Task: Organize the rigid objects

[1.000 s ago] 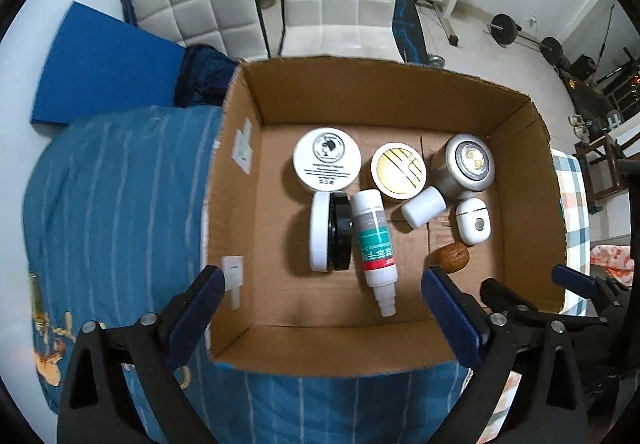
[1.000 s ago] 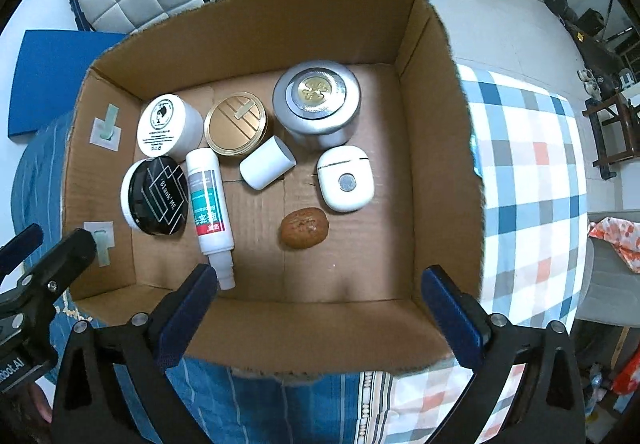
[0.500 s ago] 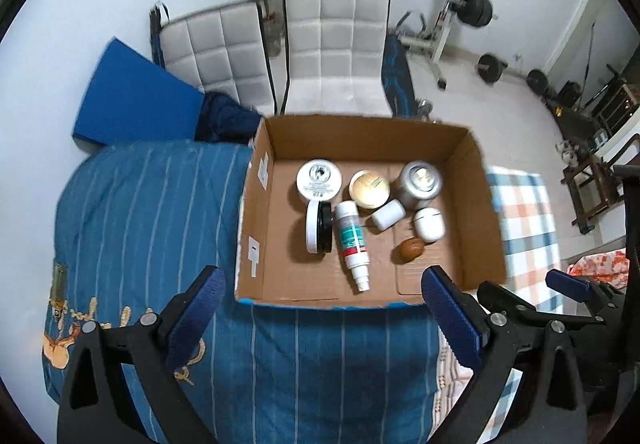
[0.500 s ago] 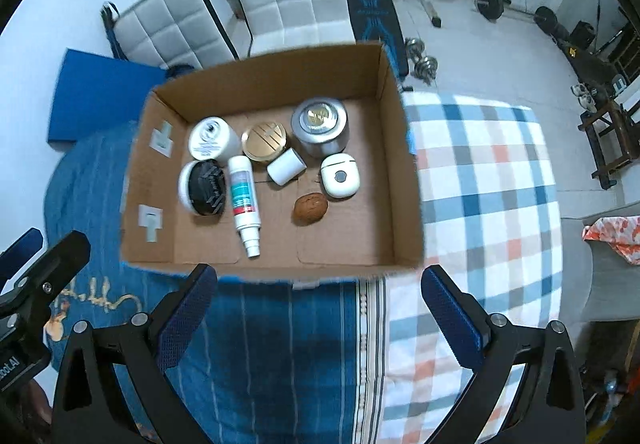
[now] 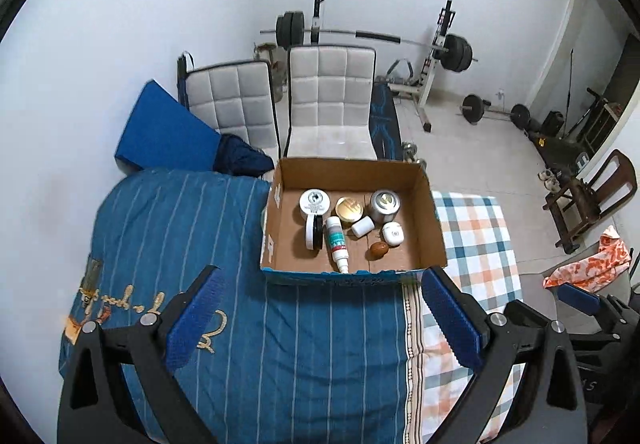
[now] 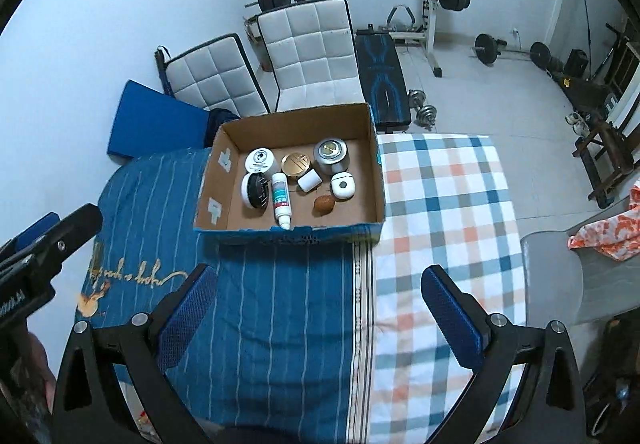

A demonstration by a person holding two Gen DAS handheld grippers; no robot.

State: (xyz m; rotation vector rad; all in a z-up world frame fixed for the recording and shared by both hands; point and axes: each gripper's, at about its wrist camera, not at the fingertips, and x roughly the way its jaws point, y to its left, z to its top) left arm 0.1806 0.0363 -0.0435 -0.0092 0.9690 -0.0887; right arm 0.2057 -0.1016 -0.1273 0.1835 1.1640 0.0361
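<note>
A cardboard box [image 5: 435, 228] [image 6: 374, 172] sits on the cloth-covered table. It holds a white jar [image 5: 314, 203], a black-lidded jar on its side [image 5: 313, 231], a white spray bottle [image 5: 336, 243], a gold tin [image 5: 349, 208], a silver can [image 5: 385, 204], a small white cylinder [image 5: 362, 226], a white earbud case [image 5: 392, 233] and a brown nut-like object [image 5: 378, 249]. My left gripper [image 5: 320, 324] and right gripper [image 6: 318, 318] are both open and empty, well back from and above the box.
Blue striped cloth [image 5: 180, 244] covers the left of the table, checkered cloth [image 6: 448, 204] the right. Two white padded chairs [image 5: 332, 92] stand behind the box. A weight bench and barbell rack [image 6: 384, 4] stand at the back.
Both grippers have pulled up and back from the box, which now looks much smaller. The objects in the box have not moved.
</note>
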